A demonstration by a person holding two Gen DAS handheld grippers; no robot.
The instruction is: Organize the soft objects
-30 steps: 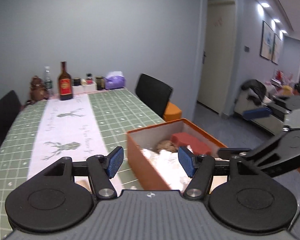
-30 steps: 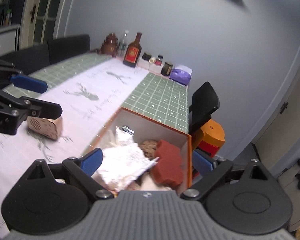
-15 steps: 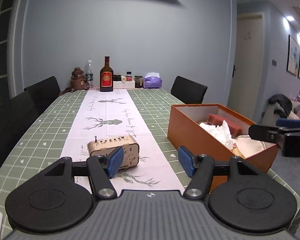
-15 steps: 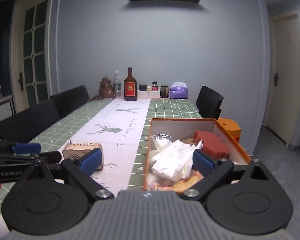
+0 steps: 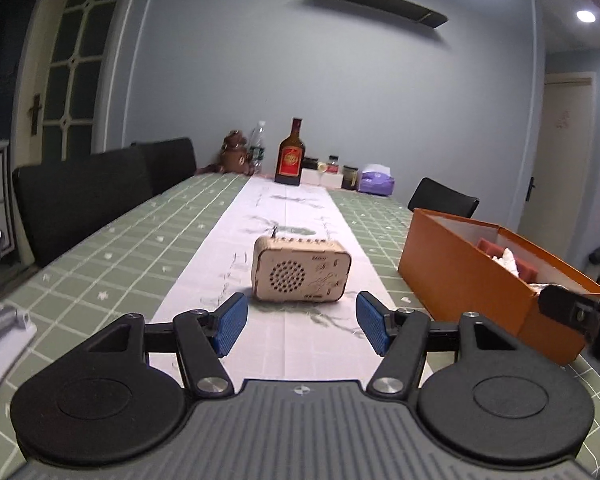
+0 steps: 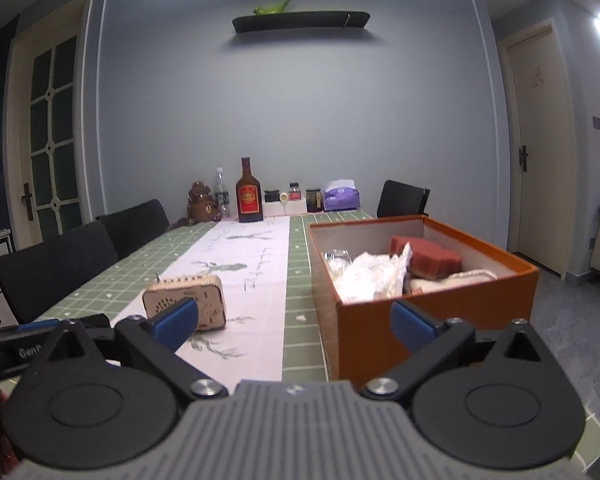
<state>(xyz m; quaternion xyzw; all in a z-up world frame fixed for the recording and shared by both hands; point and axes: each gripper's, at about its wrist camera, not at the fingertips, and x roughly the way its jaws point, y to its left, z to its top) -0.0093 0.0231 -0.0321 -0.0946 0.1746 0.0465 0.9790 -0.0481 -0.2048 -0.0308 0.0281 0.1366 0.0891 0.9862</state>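
An orange box (image 6: pixel 432 316) stands on the table's right side and holds a red sponge (image 6: pixel 428 258), crumpled white soft material (image 6: pixel 372 276) and a cream cloth (image 6: pixel 456 278). It also shows in the left wrist view (image 5: pixel 472 276). My left gripper (image 5: pixel 298 322) is open and empty, low over the white runner, just short of a small wooden radio (image 5: pixel 300 276). My right gripper (image 6: pixel 296 320) is open and empty, in front of the box's near left corner. The radio (image 6: pixel 186 300) sits behind its left finger.
The green checked table (image 5: pixel 112 264) carries a white runner (image 5: pixel 288 216). At the far end stand a brown bottle (image 6: pixel 249 194), a bear figure (image 6: pixel 202 204), jars and a purple tissue box (image 6: pixel 342 196). Black chairs (image 6: pixel 60 260) line the left side; one (image 6: pixel 402 198) stands far right.
Both grippers pulled back and dropped lower, away from above the box. The views levelled out, and the radio now sits in front of the left gripper. Both stayed open.
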